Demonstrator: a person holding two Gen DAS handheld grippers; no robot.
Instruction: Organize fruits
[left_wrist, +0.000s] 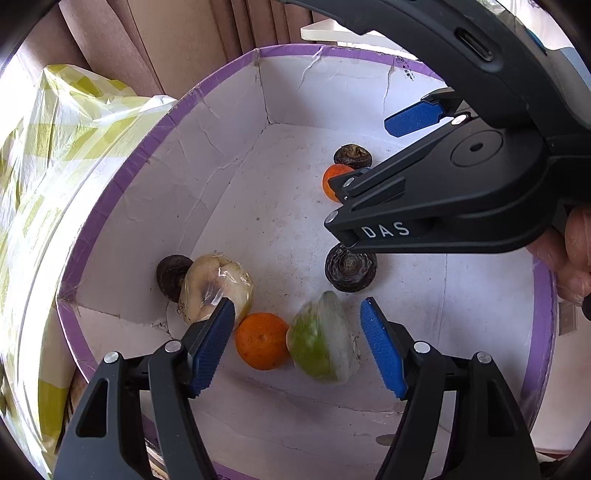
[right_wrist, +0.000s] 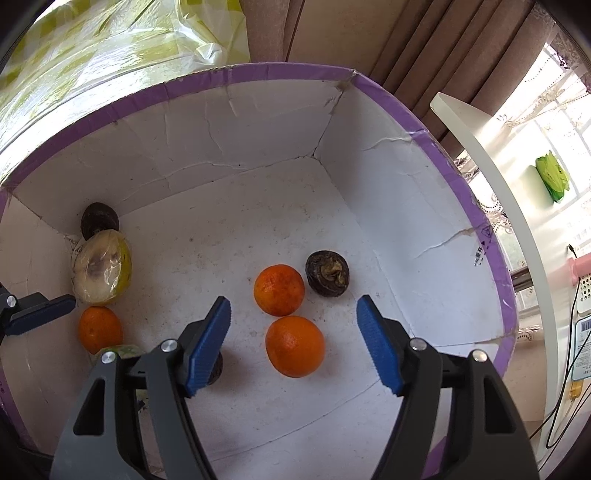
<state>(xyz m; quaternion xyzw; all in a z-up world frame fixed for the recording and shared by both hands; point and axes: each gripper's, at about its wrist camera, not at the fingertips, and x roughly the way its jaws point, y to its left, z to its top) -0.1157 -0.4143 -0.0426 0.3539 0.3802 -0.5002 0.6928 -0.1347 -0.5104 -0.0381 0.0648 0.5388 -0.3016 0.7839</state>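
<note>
Curtains (right_wrist: 369, 40) hang behind a white box (right_wrist: 229, 122) with purple rim. Oranges (right_wrist: 294, 345) and dark fruits (right_wrist: 327, 273) lie inside. Left tool (left_wrist: 297, 347) and right tool (right_wrist: 293, 341) hover spread, gripping nothing.

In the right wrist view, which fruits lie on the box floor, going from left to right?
Wrapped pale fruit in the left corner → darker orange → dark brown fruit. The other oranges and dark fruits overlap these in order, so they are left out.
</note>
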